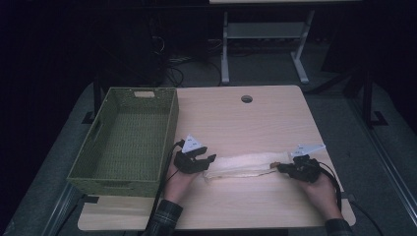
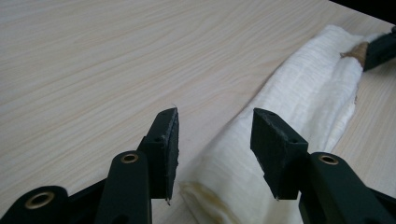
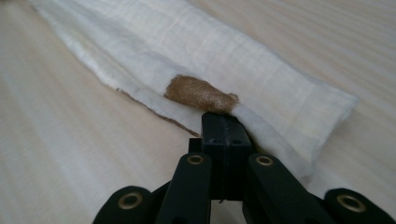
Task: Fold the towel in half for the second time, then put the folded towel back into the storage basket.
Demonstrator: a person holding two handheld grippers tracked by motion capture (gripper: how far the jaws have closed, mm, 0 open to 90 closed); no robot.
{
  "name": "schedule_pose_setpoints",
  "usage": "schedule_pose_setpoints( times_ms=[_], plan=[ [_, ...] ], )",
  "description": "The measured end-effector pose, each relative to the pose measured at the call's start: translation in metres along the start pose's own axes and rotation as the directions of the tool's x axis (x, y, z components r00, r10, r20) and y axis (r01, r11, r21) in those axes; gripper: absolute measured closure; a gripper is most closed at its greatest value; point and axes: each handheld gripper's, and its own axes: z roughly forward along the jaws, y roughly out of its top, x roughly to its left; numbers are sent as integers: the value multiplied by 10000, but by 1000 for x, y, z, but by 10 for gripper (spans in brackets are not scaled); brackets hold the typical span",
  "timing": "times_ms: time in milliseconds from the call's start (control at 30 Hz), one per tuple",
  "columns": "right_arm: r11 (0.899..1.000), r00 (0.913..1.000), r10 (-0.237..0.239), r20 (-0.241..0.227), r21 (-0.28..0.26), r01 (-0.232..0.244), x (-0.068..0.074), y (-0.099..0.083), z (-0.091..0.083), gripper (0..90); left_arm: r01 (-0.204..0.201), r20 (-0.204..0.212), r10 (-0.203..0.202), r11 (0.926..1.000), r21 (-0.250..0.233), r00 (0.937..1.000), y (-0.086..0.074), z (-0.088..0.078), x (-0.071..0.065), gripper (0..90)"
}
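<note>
A long folded white cloth (image 1: pixel 243 164) lies across the front of the wooden table (image 1: pixel 246 123), between my two grippers. My left gripper (image 1: pixel 210 160) is at its left end. In the left gripper view the jaws (image 2: pixel 215 135) stand apart, with the cloth's end (image 2: pixel 224 186) lying between them, and the pads are not pressing on it. My right gripper (image 1: pixel 279 167) is at the cloth's right end. In the right gripper view its jaws (image 3: pixel 224 121) are shut on the cloth's edge (image 3: pixel 210 51), right at a brown patch (image 3: pixel 198 93).
A green woven basket (image 1: pixel 98 128) stands on the left side of the table, close to my left hand, with nothing visible in it. A round cable hole (image 1: pixel 246 99) sits near the table's far edge. Another desk's legs stand on the floor beyond.
</note>
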Motion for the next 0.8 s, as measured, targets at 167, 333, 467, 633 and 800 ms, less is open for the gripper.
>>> schedule_pose_setpoints(
  times_ms=[167,333,467,633,800],
  plan=[
    [10000,9995,61,303,36,-62,-13,14,8,899,-75,-8,75,10000,-11,10000,0,0,0,513],
    [9996,9981,289,537,39,-291,-26,30,20,899,-154,-10,154,9999,24,9999,0,-1,1,514],
    [9993,9974,374,609,-69,-370,-36,44,31,899,-199,1,199,9998,87,9998,0,-1,1,513],
    [9988,9971,495,576,-60,-492,-47,63,47,899,-165,56,164,9998,109,9998,-1,1,2,513],
    [9992,9969,395,681,-123,-387,-48,70,53,899,4,183,-6,9999,126,9998,-2,4,2,548]
  ],
)
